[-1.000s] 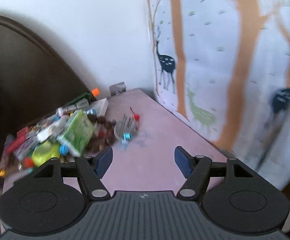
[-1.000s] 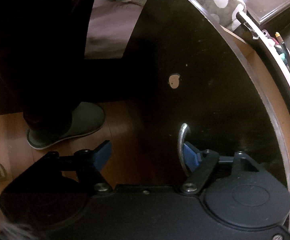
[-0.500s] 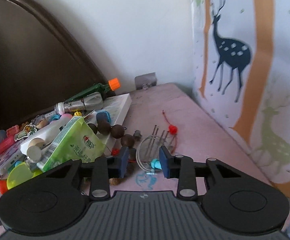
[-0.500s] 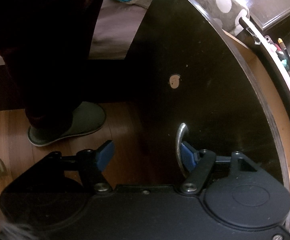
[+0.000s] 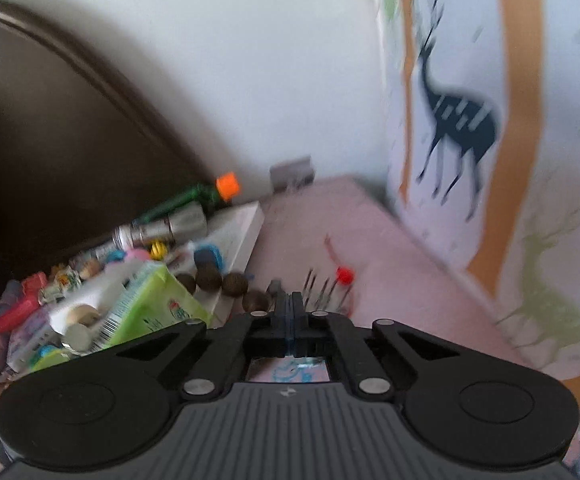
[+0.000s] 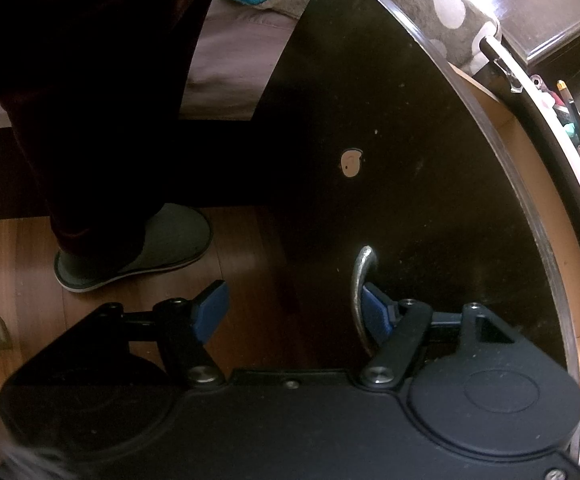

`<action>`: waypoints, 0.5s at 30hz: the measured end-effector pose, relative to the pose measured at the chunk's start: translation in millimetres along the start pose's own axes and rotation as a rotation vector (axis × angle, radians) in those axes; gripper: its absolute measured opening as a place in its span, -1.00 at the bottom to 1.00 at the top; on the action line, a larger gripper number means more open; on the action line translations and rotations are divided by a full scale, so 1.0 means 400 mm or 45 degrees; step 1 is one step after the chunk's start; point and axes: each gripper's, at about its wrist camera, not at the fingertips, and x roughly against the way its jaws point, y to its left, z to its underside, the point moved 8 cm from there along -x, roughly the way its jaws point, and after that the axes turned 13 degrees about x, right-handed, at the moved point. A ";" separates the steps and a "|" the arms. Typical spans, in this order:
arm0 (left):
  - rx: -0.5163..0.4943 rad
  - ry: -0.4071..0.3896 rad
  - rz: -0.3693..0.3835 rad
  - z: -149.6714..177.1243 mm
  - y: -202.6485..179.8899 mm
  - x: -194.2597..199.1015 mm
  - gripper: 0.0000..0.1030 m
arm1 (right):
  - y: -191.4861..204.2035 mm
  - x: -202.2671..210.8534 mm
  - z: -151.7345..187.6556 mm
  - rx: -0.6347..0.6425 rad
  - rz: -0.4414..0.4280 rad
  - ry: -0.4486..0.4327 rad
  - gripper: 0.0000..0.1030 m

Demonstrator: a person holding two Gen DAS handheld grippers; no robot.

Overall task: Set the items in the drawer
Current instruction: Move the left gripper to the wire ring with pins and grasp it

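My left gripper (image 5: 289, 312) is shut low over the pink tabletop (image 5: 390, 276), at the wire ring with thin pins and a red bead (image 5: 344, 275). Whether it holds the ring I cannot tell; the fingers hide the contact. A pile of small items lies to its left, with a green packet (image 5: 146, 312), a string of brown beads (image 5: 226, 284) and a silver tube (image 5: 166, 228). My right gripper (image 6: 294, 312) is open, its right finger (image 6: 374, 312) hooked behind the metal handle (image 6: 360, 280) of the dark drawer front (image 6: 410, 160). The drawer's wooden inside (image 6: 538, 200) shows.
A white box (image 5: 238, 232) and a green bottle with an orange cap (image 5: 210, 194) lie behind the pile. A deer-print curtain (image 5: 470, 120) hangs at the right. A dark headboard (image 5: 50, 140) stands at the left. Below, a slippered foot (image 6: 142, 252) stands on the wood floor.
My left gripper moved forward to the wire ring and closed from wide open to shut. My right gripper stayed at the drawer handle; the drawer front shifted slightly.
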 end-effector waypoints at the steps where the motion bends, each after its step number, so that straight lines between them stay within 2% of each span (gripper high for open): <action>1: -0.004 -0.018 0.011 -0.006 -0.001 0.023 -1.00 | 0.000 0.000 0.000 0.001 0.000 0.000 0.39; 3: -0.010 -0.041 0.021 -0.014 0.005 0.056 -1.00 | 0.000 0.000 0.001 0.000 0.000 0.001 0.39; 6: -0.087 -0.011 0.055 -0.004 -0.006 0.047 -1.00 | -0.001 -0.001 0.000 -0.002 -0.001 0.004 0.39; 7: -0.118 0.008 0.033 0.004 -0.010 0.031 -0.93 | -0.001 -0.002 -0.001 -0.005 -0.001 0.007 0.39; 8: -0.139 0.021 0.015 0.010 -0.012 0.016 -0.72 | -0.001 -0.002 -0.002 -0.008 0.000 0.009 0.39; 10: -0.141 0.030 0.000 0.017 -0.010 -0.013 -0.43 | -0.002 -0.002 -0.002 -0.013 0.000 0.011 0.39; 15: -0.100 0.074 -0.001 0.030 0.006 -0.086 -0.43 | -0.001 -0.002 -0.002 -0.006 0.000 0.007 0.39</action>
